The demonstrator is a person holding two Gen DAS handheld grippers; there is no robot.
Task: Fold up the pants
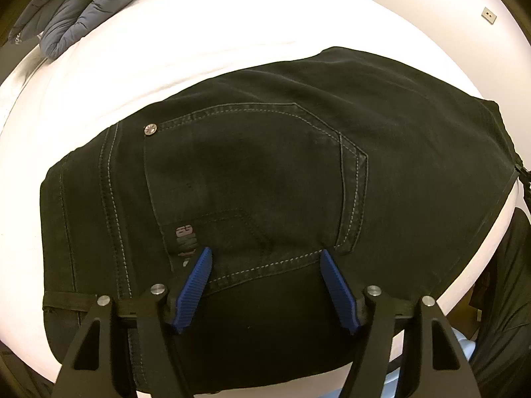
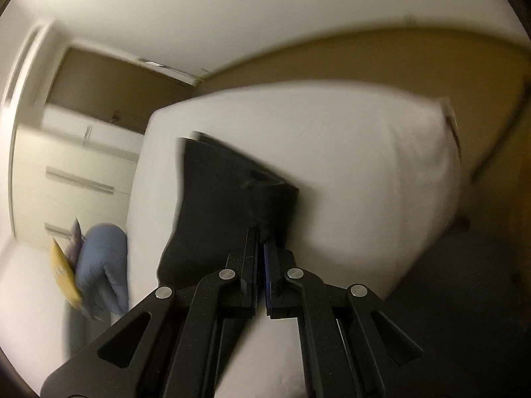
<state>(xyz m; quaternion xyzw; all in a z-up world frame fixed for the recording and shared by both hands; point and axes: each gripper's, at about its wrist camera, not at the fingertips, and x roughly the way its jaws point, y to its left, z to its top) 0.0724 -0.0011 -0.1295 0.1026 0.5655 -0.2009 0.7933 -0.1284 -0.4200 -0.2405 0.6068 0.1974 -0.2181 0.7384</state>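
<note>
Black jeans [image 1: 265, 165] lie on a white bed [image 1: 199, 33], back pocket and grey stitching facing up. My left gripper [image 1: 265, 250] points steeply down over the pocket's lower seam. Its blue pads [image 1: 195, 285] stand wide apart, and the flat cloth between them is not pinched. In the blurred right wrist view, a folded length of the jeans [image 2: 225, 199] rises from the bed [image 2: 365, 165] to my right gripper [image 2: 260, 235]. That gripper is shut, with the black cloth caught at its fingertips.
A blue quilted jacket [image 1: 76, 10] lies at the bed's far left corner, and it shows again as the jacket [image 2: 103, 265] beside a yellow packet [image 2: 63, 275]. Pale drawers [image 2: 73, 172] stand behind. Dark clothing of a person [image 1: 504, 282] is at the right edge.
</note>
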